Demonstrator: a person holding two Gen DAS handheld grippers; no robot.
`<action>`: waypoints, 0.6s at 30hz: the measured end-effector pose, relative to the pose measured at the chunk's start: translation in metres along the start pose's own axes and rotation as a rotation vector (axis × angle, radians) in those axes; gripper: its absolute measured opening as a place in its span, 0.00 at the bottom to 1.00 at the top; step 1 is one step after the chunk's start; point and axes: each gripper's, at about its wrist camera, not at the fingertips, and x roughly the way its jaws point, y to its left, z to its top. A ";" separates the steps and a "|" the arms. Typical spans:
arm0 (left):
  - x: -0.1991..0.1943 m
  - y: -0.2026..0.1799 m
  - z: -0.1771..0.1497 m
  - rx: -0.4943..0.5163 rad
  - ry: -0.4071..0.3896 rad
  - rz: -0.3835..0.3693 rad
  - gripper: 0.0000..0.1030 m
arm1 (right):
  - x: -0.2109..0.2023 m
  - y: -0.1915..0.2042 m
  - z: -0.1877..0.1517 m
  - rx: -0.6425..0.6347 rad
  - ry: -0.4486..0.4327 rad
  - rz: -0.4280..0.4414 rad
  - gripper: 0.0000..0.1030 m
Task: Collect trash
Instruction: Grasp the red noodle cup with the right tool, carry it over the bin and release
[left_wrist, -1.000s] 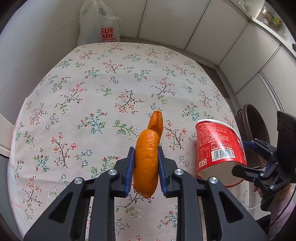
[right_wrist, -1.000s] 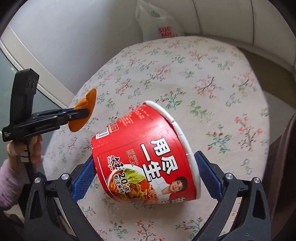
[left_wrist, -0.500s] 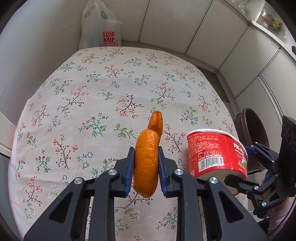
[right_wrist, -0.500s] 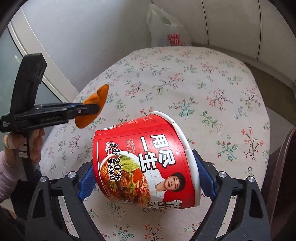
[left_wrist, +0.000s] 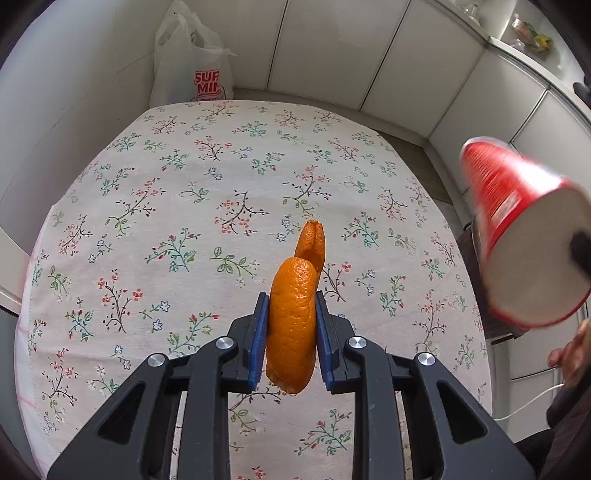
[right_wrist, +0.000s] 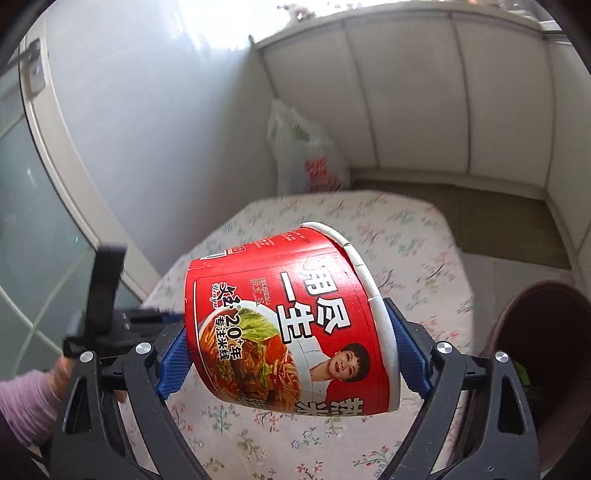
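Left gripper (left_wrist: 291, 325) was clamped narrow on the orange peel (left_wrist: 291, 325), blue pads pressing both sides, peel upright and clear of the table (left_wrist: 184, 177), its curled tip poking forward. Right gripper (right_wrist: 284, 343) stood wide, pads tight on the red noodle cup (right_wrist: 295, 317). The jaws had closed in a little onto it within the last second, cup between them throughout. Cup lay on its side in the grip, white rim toward the right pad, off the table; from the left wrist view it (left_wrist: 524, 236) showed blurred at the right edge, white base facing the camera. Brown bin (right_wrist: 543, 347) sat off the table's right edge, below and right of the cup. White plastic bag (left_wrist: 192, 70) stood beyond the table's far end by the wall. A hand (left_wrist: 572, 354) showed at the right edge under the cup.
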 end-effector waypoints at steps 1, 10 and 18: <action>0.000 -0.001 -0.001 0.002 0.000 -0.001 0.23 | -0.007 -0.001 0.002 0.007 -0.020 -0.010 0.84; 0.001 -0.021 -0.010 0.025 0.005 -0.019 0.23 | -0.071 -0.032 0.014 0.080 -0.201 -0.163 0.84; -0.003 -0.036 -0.022 0.044 -0.002 -0.024 0.23 | -0.101 -0.077 0.013 0.228 -0.296 -0.363 0.84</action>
